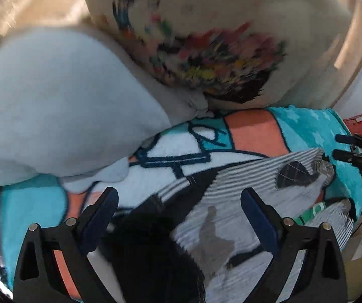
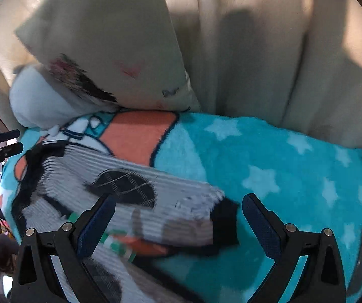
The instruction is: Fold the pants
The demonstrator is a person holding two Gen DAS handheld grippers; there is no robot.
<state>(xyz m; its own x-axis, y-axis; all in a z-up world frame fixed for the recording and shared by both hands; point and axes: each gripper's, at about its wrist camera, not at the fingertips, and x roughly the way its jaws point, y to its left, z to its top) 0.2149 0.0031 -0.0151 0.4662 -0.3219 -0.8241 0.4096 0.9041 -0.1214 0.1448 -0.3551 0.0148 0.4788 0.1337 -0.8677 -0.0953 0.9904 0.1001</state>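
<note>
The pants point(image 1: 231, 202) are grey-and-white striped with dark patches and black trim. They lie spread on a turquoise star blanket point(image 1: 304, 126). My left gripper point(image 1: 179, 199) is open just above the pants' black waistband end, holding nothing. In the right wrist view the pants point(image 2: 120, 202) stretch from the left to the black cuff point(image 2: 225, 224). My right gripper point(image 2: 178, 207) is open over that cuffed leg end and empty. The right gripper's fingers point(image 1: 352, 149) show at the left view's right edge, and the left gripper's fingers point(image 2: 1, 142) at the right view's left edge.
A pale blue pillow point(image 1: 54, 106) and a cream pillow with a colourful print point(image 1: 206, 58) lie at the head of the bed. Cream curtains point(image 2: 269, 63) hang behind. The blanket point(image 2: 294, 181) extends free to the right.
</note>
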